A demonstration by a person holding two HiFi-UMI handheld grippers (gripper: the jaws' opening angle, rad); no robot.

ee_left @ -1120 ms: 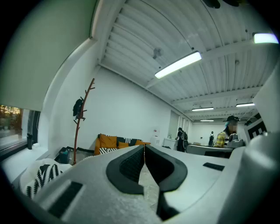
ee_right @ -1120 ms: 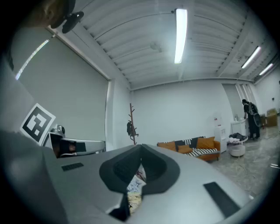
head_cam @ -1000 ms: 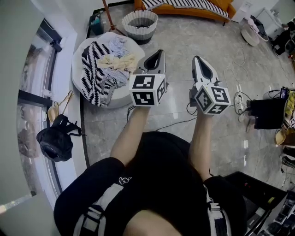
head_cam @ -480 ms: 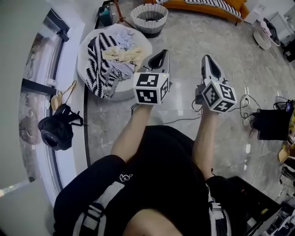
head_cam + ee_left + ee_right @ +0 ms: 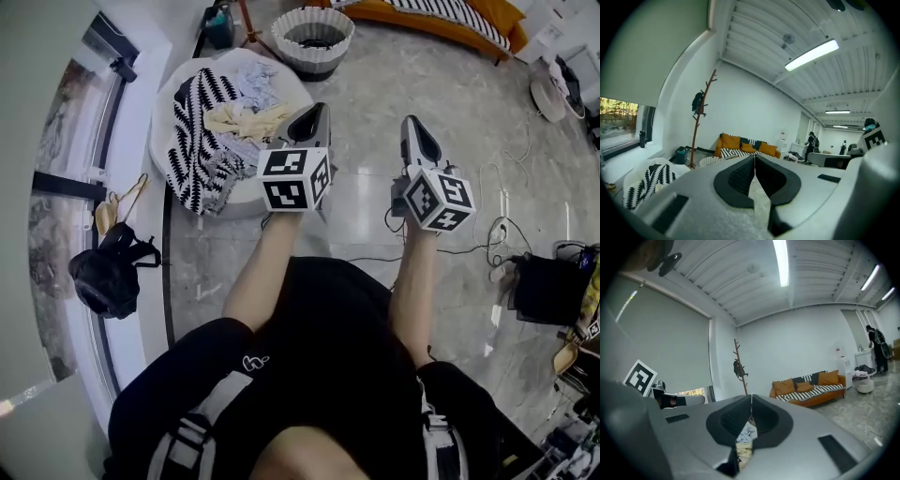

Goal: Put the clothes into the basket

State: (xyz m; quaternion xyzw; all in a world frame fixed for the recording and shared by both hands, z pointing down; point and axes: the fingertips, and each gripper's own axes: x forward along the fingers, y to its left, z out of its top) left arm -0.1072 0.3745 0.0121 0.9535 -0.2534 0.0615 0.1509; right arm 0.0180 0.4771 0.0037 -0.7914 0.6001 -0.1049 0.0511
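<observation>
Clothes (image 5: 220, 127), among them a black-and-white zigzag piece, a cream one and a pale blue one, lie heaped on a round white pouf (image 5: 246, 195) at the upper left. The ribbed white basket (image 5: 312, 39) stands on the floor behind it. My left gripper (image 5: 316, 108) hangs shut and empty beside the pouf's right edge, above the floor. My right gripper (image 5: 412, 122) is shut and empty too, further right over bare floor. In the left gripper view the shut jaws (image 5: 754, 157) point toward the sofa, with the zigzag cloth (image 5: 652, 180) low at the left. The right gripper (image 5: 751, 397) also shows shut.
A black bag (image 5: 108, 281) and a hanger (image 5: 120, 208) lie by the window at the left. An orange sofa (image 5: 441, 14) runs along the back, and a coat stand (image 5: 738, 366) rises near the basket. Cables (image 5: 489, 234) and another black bag (image 5: 544, 289) lie on the floor at the right.
Both grippers have sunk a little and stayed shut. The head view has shifted, so the pouf and the basket now sit slightly higher and further right in the picture.
</observation>
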